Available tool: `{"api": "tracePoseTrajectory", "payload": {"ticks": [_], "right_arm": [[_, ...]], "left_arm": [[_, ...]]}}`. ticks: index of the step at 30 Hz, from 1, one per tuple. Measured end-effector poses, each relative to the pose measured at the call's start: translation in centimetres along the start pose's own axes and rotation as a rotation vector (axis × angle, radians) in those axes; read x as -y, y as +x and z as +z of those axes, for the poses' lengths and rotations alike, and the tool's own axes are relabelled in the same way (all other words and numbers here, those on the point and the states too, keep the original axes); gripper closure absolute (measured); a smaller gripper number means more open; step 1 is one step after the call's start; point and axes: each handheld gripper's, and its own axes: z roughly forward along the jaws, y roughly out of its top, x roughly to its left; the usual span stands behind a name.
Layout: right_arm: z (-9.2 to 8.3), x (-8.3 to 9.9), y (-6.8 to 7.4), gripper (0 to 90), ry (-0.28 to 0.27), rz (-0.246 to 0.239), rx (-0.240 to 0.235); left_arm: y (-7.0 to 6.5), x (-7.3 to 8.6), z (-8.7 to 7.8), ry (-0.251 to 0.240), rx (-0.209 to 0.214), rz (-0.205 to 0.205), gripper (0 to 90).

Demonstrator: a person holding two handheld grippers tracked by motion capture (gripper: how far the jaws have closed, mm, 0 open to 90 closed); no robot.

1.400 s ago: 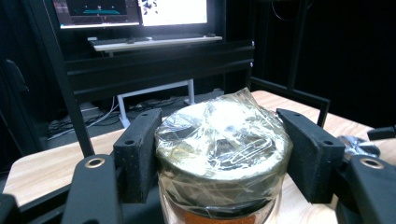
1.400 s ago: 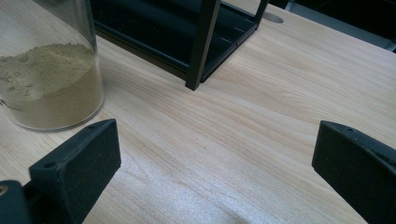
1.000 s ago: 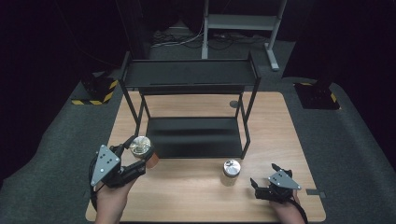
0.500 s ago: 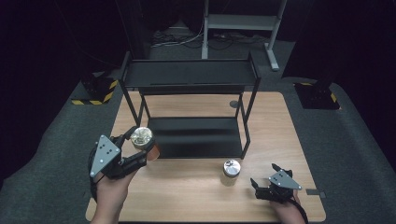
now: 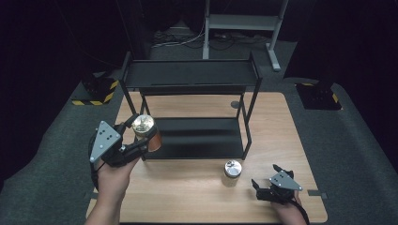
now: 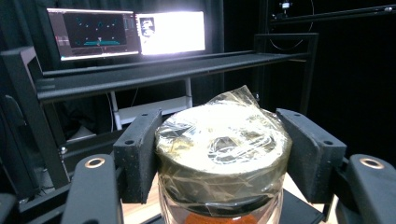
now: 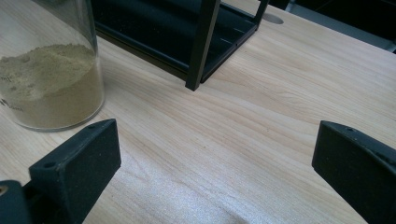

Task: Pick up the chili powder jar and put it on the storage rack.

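With the left tool (image 5: pixel 141 137) clamped on the jar (image 5: pixel 146 132) near the counter's (image 5: pixel 291 140) left edge, keep it upright onto the rack (image 5: pixel 197 136); right tool (image 5: pixel 263 187) rests apart.

From my station I saw a dark room with black walls. The wooden table (image 5: pixel 281 140) stood on grey carpet (image 5: pixel 356 154). Beyond it stood a grey metal stand (image 5: pixel 241 21), and 2 lit monitors (image 6: pixel 126 30) glowed at the back.
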Motion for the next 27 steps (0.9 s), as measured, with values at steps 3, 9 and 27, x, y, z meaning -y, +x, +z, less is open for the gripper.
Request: {"api": "tracePoseTrajectory", "payload": {"ticks": [3, 9, 27], "right_arm": [[0.1, -0.2, 0.1, 0.2, 0.010, -0.012, -0.002], [0.1, -0.3, 0.2, 0.2, 0.014, -0.020, -0.001], [0.1, -0.2, 0.0, 0.2, 0.011, -0.006, -0.001]], "left_arm": [[0.0, -0.5, 0.4, -0.005, -0.002, 0.013, 34.3], [0.3, -1.7, 1.2, -0.018, -0.012, 0.017, 34.4], [1.3, -4.2, 2.8, -0.049, -0.011, 0.029, 34.4]]}}
